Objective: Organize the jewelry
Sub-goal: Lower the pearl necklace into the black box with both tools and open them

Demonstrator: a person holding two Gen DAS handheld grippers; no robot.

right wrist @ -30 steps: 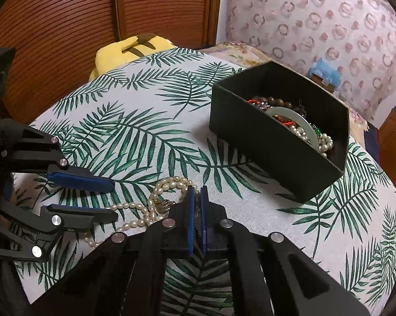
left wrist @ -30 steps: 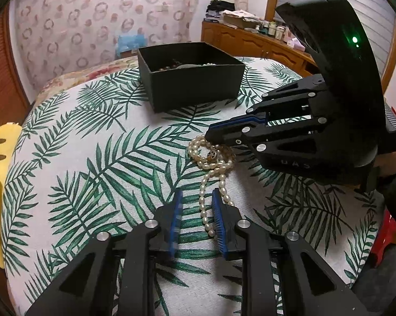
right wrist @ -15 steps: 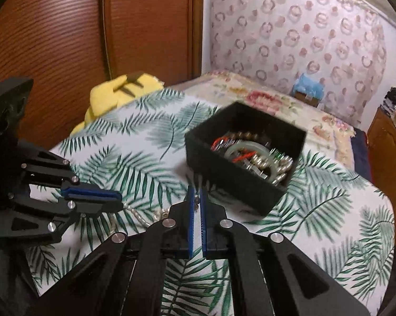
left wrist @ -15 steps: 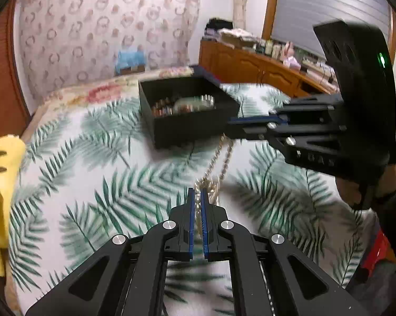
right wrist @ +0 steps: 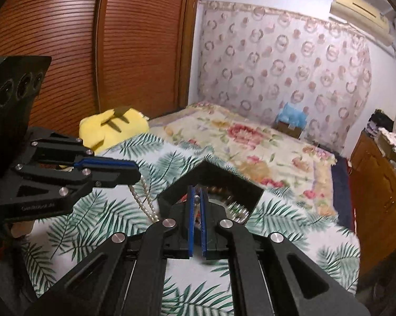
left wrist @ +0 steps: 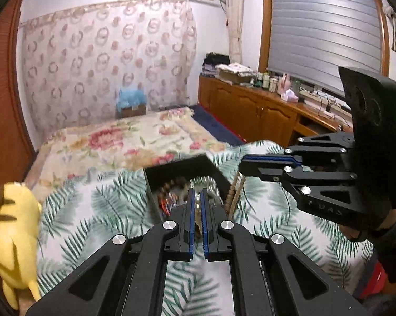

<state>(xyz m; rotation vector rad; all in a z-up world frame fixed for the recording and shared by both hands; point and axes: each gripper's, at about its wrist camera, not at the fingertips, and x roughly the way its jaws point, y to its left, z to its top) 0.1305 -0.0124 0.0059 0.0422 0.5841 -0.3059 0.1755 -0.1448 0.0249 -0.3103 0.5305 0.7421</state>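
A pearl necklace [right wrist: 144,199] hangs between my two grippers, lifted off the palm-print cloth [right wrist: 98,210]. My left gripper [left wrist: 196,197] is shut on one part of it; in the right wrist view it is at the left [right wrist: 134,172], with strands drooping from it. My right gripper [right wrist: 196,197] is shut on another part; in the left wrist view it is at the right [left wrist: 244,167], with strands [left wrist: 233,193] hanging below. The open black jewelry box [right wrist: 211,173] with beads and bracelets sits just beyond both grippers, also seen in the left wrist view [left wrist: 182,171].
A yellow plush toy [left wrist: 11,223] lies at the left edge of the cloth. A floral bedspread [right wrist: 250,137] stretches behind the box. A wooden cabinet [left wrist: 263,108] with clutter stands at the right; a slatted wooden door [right wrist: 92,52] at the left.
Both grippers have risen from the cloth with the pearl necklace, which lay coiled a second ago. The left gripper closed on it. The box now sits lower in both views.
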